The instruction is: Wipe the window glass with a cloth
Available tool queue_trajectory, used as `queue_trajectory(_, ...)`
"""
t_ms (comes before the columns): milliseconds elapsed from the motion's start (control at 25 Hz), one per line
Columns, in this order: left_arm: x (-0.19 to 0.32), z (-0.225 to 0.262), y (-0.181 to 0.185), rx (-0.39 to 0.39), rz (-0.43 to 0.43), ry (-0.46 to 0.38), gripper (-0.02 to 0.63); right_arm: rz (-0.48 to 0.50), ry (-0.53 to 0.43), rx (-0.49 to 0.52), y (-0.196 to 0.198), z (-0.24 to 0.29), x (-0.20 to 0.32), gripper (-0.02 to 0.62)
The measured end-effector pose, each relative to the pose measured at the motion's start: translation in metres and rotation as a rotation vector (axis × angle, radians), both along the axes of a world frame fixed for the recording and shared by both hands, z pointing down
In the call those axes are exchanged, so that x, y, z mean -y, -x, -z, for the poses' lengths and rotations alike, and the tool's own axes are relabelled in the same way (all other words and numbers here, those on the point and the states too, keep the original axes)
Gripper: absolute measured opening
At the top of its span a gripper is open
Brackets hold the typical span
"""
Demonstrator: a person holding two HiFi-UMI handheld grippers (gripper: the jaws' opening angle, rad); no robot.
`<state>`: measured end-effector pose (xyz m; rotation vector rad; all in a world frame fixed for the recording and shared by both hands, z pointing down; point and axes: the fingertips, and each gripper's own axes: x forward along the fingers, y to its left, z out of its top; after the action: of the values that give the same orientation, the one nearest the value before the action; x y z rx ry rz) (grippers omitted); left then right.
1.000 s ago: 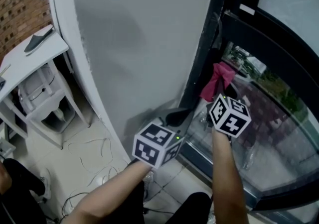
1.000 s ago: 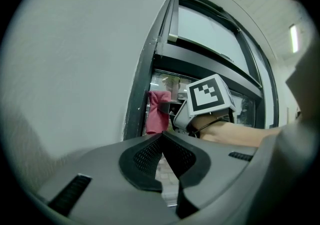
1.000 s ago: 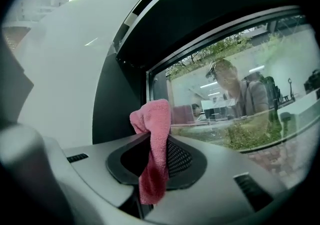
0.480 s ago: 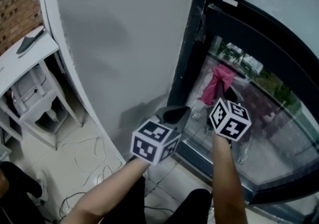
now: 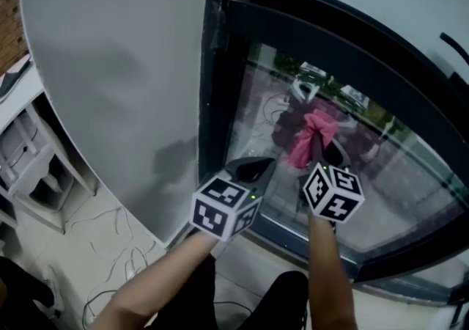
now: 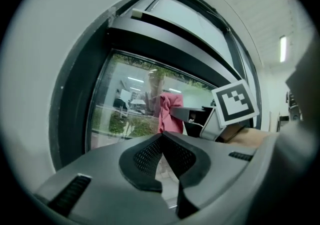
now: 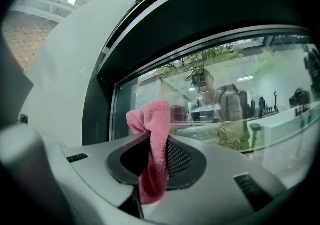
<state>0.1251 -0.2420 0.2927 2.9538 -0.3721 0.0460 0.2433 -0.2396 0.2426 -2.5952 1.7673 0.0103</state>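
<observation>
Cloth (image 7: 151, 155): pink, terry-like nap, bunched into a loose fold. Its upper lobe stands above the jaws and a tail hangs below them. The right gripper (image 5: 325, 152) is clamped on its middle, both pads pressed into the fabric. In the head view the cloth sits centre frame, against the left part of the glass (image 5: 410, 174); whether it touches the pane cannot be told.

Left gripper (image 6: 162, 139): jaws fully together, nothing between them. It is held low, just left of the right gripper and near the pane's lower left corner.

Edges: a dark frame (image 5: 212, 101) bounds the pane with an upright at the left, a crossbar above and a sill along the bottom. A pale wall (image 5: 110, 64) fills the upper left. Most of the pane's open area lies to the right of the cloth.
</observation>
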Motion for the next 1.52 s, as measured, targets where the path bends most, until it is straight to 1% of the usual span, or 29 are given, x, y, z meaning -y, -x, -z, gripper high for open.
queue_trajectory(280,-0.051,-0.003,-0.059,0.022,-0.094,-0.002,0.006,-0.072,-0.001,-0.002,-0.051,-0.004,-0.075,0.061)
queue_trajectory(840,-0.185,-0.021,-0.174,0.070,-0.330,-0.013,0.006,-0.313,-0.025,0.021,-0.163,-0.009,-0.248,0.060)
queue_trajectory(1080,-0.246,-0.026,-0.212,0.084,-0.429,-0.017,0.006,-0.421,-0.020,0.021,-0.205,-0.013,-0.318,0.060)
queue_trajectory(1360,-0.308,-0.035,-0.248,0.101,-0.520,-0.023,0.006,-0.542,-0.016,0.022,-0.256,-0.017,-0.397,0.060)
queue_trajectory(1520,-0.334,-0.038,-0.266,0.110,-0.560,-0.034,0.006,-0.607,-0.030,0.029,-0.283,-0.016,-0.439,0.060)
